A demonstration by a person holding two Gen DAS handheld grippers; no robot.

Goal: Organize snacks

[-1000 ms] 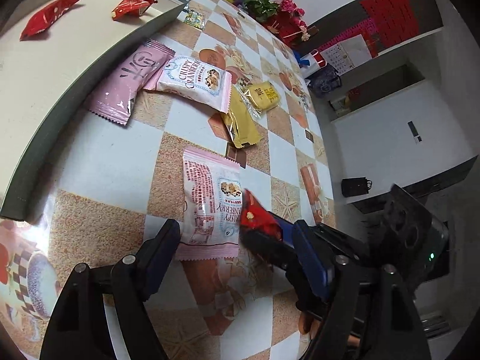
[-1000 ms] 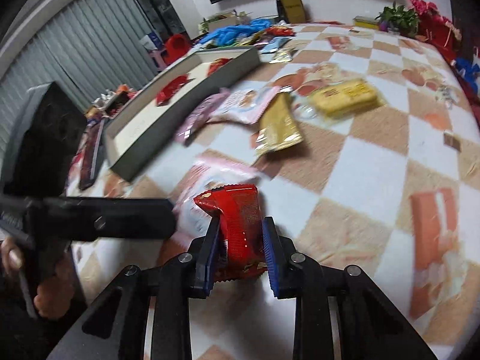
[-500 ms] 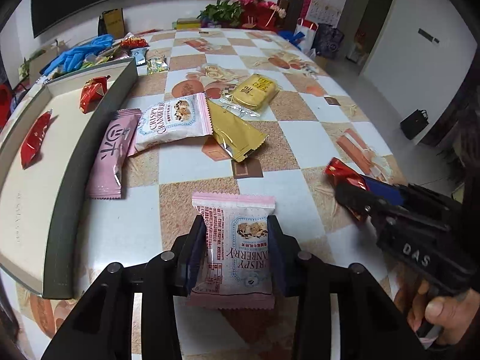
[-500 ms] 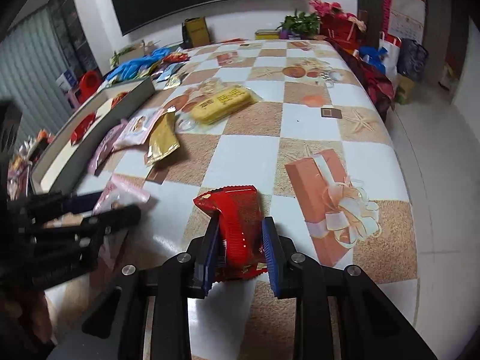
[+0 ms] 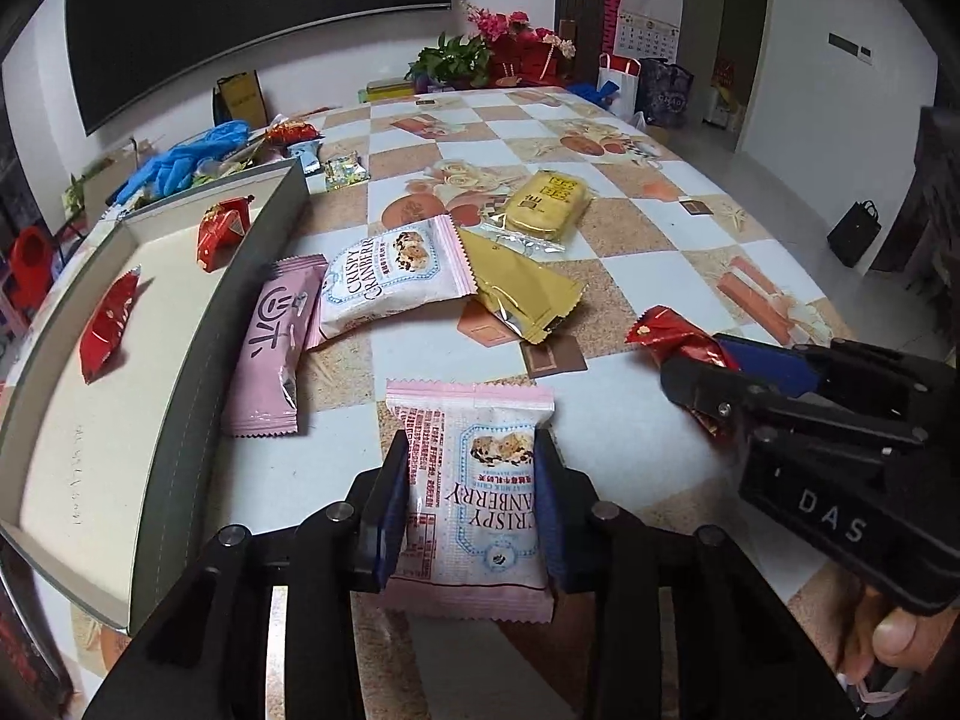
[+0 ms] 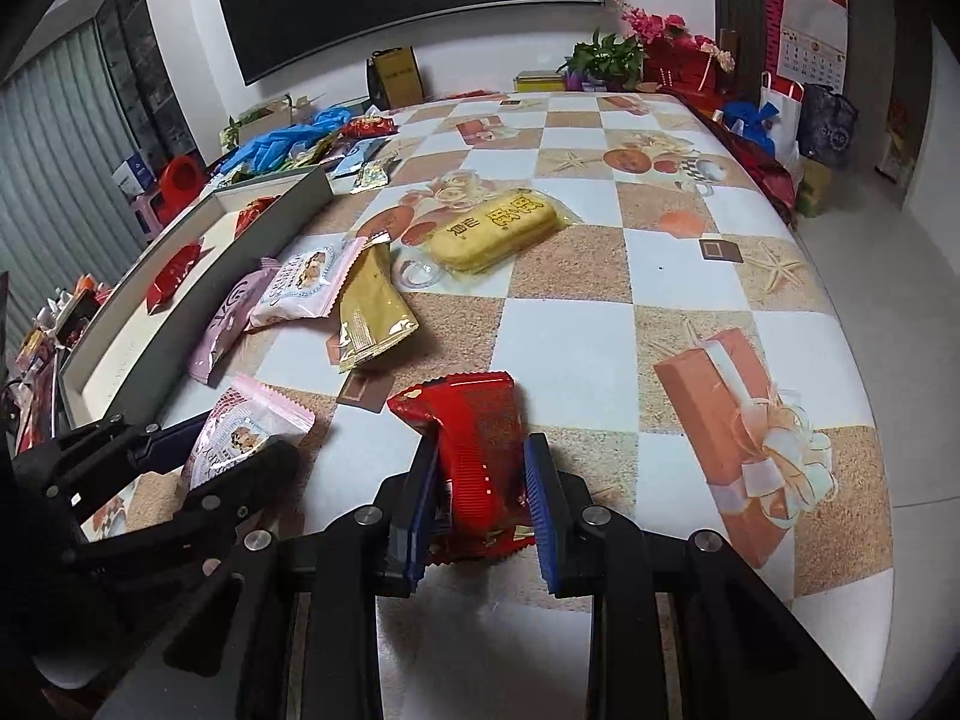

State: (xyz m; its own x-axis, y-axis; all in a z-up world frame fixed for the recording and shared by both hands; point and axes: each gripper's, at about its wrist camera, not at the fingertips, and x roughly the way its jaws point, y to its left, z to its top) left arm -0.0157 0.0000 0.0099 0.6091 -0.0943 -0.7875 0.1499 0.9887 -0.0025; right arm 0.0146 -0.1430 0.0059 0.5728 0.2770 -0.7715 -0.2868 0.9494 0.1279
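A pink and white cranberry packet [image 5: 468, 408] lies on the checkered table, and my left gripper [image 5: 471, 456] is closing on its lower half, with the blue pads pressing both sides. My right gripper [image 6: 480, 462] is shut on a red snack packet [image 6: 474, 414], held upright just above the table. In the left wrist view that red packet [image 5: 666, 330] sticks out of the right gripper [image 5: 702, 372] at the right. The grey tray [image 5: 240, 300] at the left holds two red packets [image 5: 108, 324].
Between tray and grippers lie a long pink packet [image 5: 276, 348], a second cranberry packet [image 5: 390, 276], a gold packet [image 5: 522, 294] and a yellow pack [image 5: 546, 204]. Blue gloves [image 5: 192, 156] and loose wrappers sit behind the tray. The table's edge [image 6: 864, 360] runs along the right.
My left gripper rolled upright and shut around the cranberry packet on the table. The right gripper, still holding the red packet, drew away to the right of it.
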